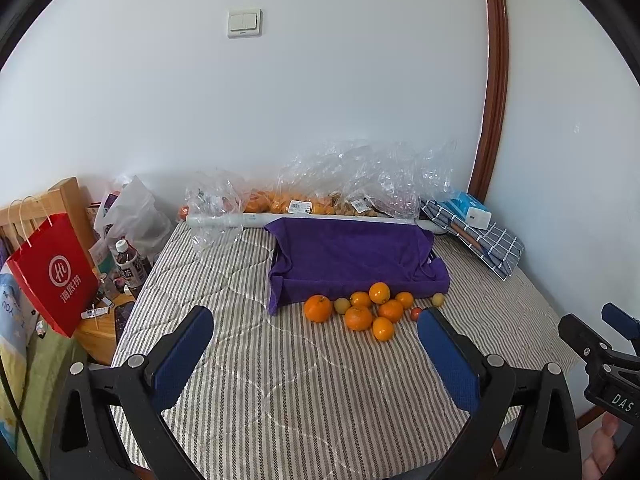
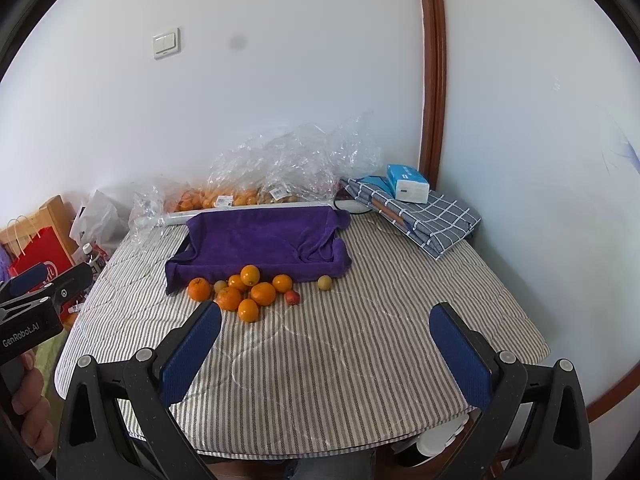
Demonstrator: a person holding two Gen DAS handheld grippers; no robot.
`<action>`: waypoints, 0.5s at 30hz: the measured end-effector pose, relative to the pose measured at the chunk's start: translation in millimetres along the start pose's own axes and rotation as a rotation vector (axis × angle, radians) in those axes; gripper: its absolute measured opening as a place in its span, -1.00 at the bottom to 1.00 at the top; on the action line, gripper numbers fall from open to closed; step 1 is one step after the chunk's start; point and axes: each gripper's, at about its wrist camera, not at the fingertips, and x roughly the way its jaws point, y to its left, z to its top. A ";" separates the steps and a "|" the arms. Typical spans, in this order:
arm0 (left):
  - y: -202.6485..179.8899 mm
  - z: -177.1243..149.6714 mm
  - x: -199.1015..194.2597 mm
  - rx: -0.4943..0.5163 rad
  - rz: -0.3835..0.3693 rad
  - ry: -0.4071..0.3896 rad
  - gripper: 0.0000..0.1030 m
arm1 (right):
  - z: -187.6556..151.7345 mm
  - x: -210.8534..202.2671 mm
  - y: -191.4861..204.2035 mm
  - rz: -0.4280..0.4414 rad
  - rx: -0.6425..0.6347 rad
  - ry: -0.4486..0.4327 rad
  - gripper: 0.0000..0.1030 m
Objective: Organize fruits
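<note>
Both the left gripper (image 1: 314,334) and the right gripper (image 2: 325,326) hover over the near edge of the desk (image 2: 340,360) with jaws spread wide and nothing between them. The striped cloth ahead of them lies bare up to the oranges (image 1: 358,317), which sit in a loose cluster mid-desk, touching the front edge of a tray draped in a purple towel (image 1: 352,256). Clear bags (image 1: 360,176) of more fruit line the far edge against the wall
</note>
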 end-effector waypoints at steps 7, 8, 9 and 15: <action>2.9 2.7 -2.2 -0.007 0.001 -0.003 0.99 | -1.4 0.0 2.0 0.001 -0.004 -0.001 1.00; 3.1 2.4 -2.3 -0.006 0.000 -0.004 0.99 | -1.6 0.0 2.1 0.002 -0.005 -0.001 1.00; 3.2 2.4 -2.4 -0.006 0.000 -0.004 0.99 | -1.9 -0.4 2.6 0.001 -0.005 -0.001 1.00; 3.4 1.9 -2.7 -0.006 -0.001 -0.005 0.99 | -1.3 -0.5 3.9 0.003 -0.001 -0.001 1.00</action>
